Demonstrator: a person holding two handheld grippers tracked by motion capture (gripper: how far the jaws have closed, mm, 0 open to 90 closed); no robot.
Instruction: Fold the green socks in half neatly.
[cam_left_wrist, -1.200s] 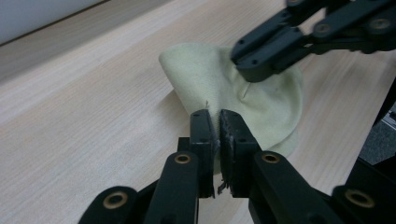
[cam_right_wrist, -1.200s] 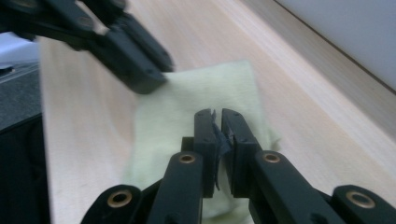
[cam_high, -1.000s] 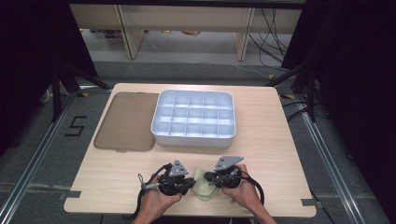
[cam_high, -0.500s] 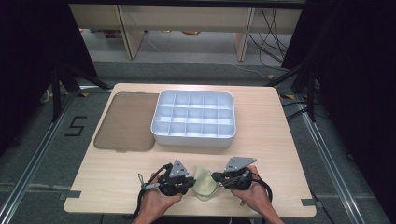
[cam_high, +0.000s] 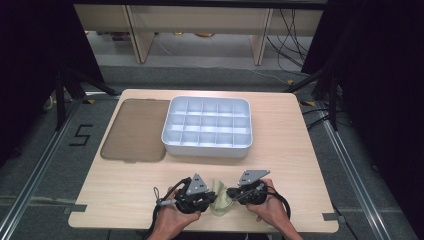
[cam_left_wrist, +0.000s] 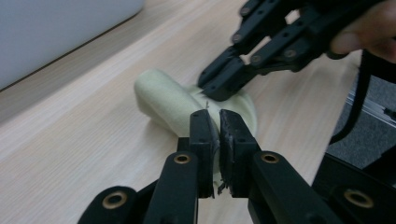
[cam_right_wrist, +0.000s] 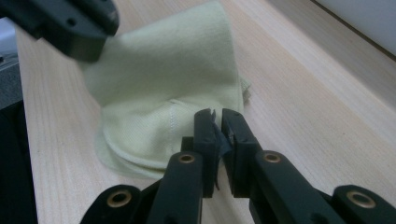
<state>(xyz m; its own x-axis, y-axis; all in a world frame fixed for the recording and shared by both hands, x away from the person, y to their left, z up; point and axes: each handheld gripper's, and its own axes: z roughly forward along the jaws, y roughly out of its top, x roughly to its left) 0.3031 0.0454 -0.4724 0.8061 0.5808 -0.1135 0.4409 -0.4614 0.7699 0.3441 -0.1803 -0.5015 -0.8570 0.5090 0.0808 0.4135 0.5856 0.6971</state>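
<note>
Cloth (cam_high: 220, 201), pale yellow-green, is lying bunched near the front edge of the table (cam_high: 300, 150), between the two grippers, well in front of the tray (cam_high: 206, 127).

Left gripper (cam_high: 204, 202) is sitting just left of the cloth, jaws nearly together and pinching a fold of it; in the left gripper view the gripper (cam_left_wrist: 214, 122) is showing fabric caught in the narrow slit between its jaws, w/ the cloth (cam_left_wrist: 163, 100) humping up beyond the tips.

Right gripper (cam_high: 233, 193) is sitting just right of the cloth, tips pointing at it. In the right gripper view its jaws (cam_right_wrist: 217, 119) are nearly together w/ something thin in the slit, but I cannot tell whether that is cloth; the cloth (cam_right_wrist: 177, 79) is rising as a soft mound just beyond and left of them. In the left gripper view, though, the right gripper (cam_left_wrist: 219, 86) is pressing its closed tips on the cloth's far edge.

A hand (cam_high: 172, 220) is holding the left gripper, another hand (cam_high: 272, 210) the right, both coming in from the front edge.

Tray is white, w/ a grid of compartments, sitting mid-table. Brown lid (cam_high: 135, 129) is lying flat just left of the tray, touching or nearly touching it.
</note>
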